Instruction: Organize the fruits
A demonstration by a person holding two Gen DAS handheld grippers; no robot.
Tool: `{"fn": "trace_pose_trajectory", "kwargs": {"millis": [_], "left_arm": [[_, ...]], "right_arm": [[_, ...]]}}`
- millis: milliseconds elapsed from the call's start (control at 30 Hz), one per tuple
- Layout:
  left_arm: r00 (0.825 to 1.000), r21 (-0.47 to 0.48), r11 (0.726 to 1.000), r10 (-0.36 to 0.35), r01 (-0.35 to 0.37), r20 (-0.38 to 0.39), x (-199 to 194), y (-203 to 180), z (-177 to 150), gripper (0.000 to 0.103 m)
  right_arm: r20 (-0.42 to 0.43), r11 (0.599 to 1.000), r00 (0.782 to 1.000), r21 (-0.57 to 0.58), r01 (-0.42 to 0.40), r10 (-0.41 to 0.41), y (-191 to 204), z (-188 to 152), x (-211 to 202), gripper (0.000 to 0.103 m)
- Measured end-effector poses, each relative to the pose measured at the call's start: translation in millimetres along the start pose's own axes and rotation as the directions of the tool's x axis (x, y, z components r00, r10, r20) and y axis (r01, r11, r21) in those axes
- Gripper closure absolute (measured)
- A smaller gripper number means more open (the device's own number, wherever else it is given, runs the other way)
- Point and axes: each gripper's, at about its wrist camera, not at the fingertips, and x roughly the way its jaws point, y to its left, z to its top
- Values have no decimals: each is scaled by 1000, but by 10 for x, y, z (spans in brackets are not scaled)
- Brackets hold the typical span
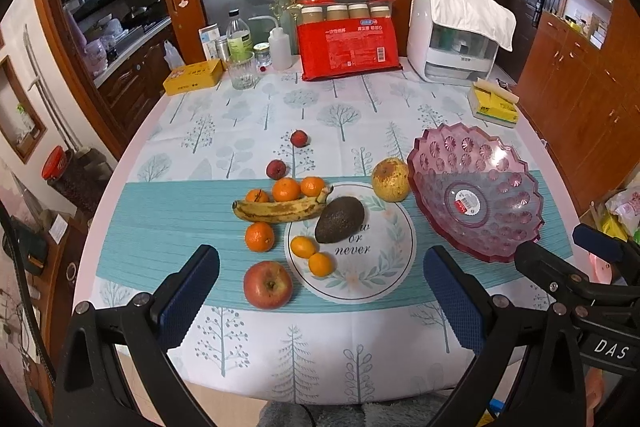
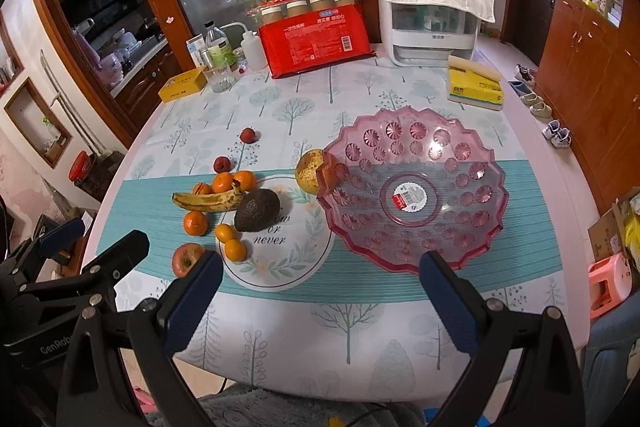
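Loose fruit lies mid-table: a red apple (image 1: 268, 284) (image 2: 187, 258), a spotted banana (image 1: 280, 209) (image 2: 208, 201), a dark avocado (image 1: 340, 219) (image 2: 257, 209), several small oranges (image 1: 260, 237) (image 2: 195, 223), a yellow pear (image 1: 390, 179) (image 2: 310, 171) and two small red fruits (image 1: 299, 138) (image 2: 248, 135). An empty pink glass bowl (image 1: 476, 195) (image 2: 412, 191) stands to their right. My left gripper (image 1: 320, 291) hovers open in front of the apple. My right gripper (image 2: 320, 297) hovers open near the bowl's front rim. Neither holds anything.
A round printed mat (image 1: 352, 243) lies under the avocado. Along the back stand a red package (image 1: 348, 47), a white appliance (image 1: 460, 35), bottles and a glass (image 1: 243, 69), a yellow tin (image 1: 194, 77) and a tissue pack (image 1: 494, 103). The table edge curves close in front.
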Motion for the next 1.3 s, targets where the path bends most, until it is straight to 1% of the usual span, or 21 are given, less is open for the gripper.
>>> {"fn": "trace_pose_trajectory", "kwargs": {"millis": [200, 400, 533, 933, 1167, 1300], "left_arm": [[1000, 44, 999, -21, 20, 11, 13, 25, 119, 2], [1000, 72, 997, -21, 21, 1, 27, 74, 177, 2], [1000, 103, 994, -27, 27, 1, 53, 80, 203, 2], [997, 164, 983, -72, 77, -36, 212, 216, 248, 2], [992, 177, 977, -114, 122, -58, 365, 409, 264, 2], [991, 163, 978, -124, 130, -50, 460, 616, 269, 2]], "right_arm": [[12, 999, 1000, 40, 15, -16, 41, 28, -48, 4], [3, 998, 1000, 65, 25, -25, 94, 72, -47, 4], [12, 996, 999, 80, 37, -38, 117, 72, -73, 4], [-12, 986, 998, 153, 60, -59, 237, 11, 14, 4], [-24, 983, 998, 171, 61, -58, 379, 5, 146, 4], [-22, 983, 998, 174, 60, -57, 466, 3, 243, 4]]}}
